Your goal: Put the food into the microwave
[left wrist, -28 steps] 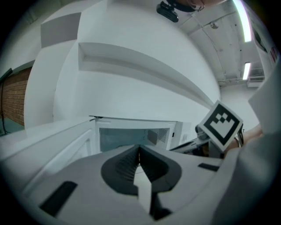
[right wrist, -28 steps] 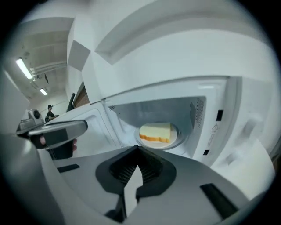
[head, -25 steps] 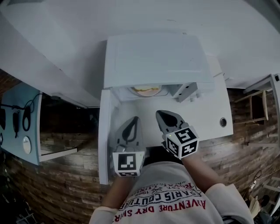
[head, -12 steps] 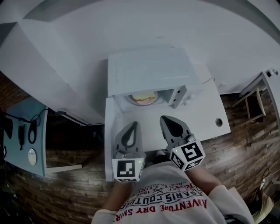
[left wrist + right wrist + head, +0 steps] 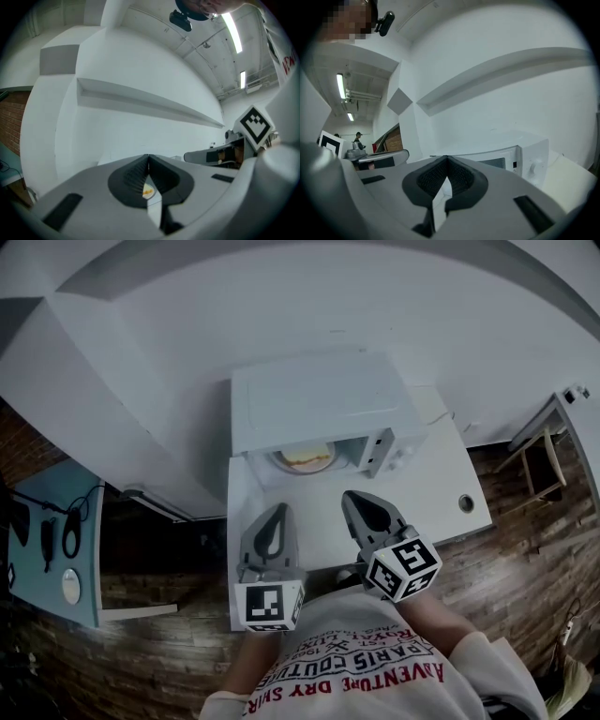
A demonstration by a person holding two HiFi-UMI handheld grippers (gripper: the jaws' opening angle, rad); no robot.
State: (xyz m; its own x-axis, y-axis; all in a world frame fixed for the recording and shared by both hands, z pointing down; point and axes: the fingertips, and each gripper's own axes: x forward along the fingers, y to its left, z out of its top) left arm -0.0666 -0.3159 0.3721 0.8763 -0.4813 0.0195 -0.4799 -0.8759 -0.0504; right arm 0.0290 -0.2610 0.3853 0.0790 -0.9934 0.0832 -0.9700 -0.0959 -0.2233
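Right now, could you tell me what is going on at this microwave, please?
A person stands at a white table with a two-jaw gripper in each hand. The left gripper and the right gripper are both shut and empty, held side by side above the table, short of the microwave. A plate of food already sits inside the microwave, and neither gripper touches anything.
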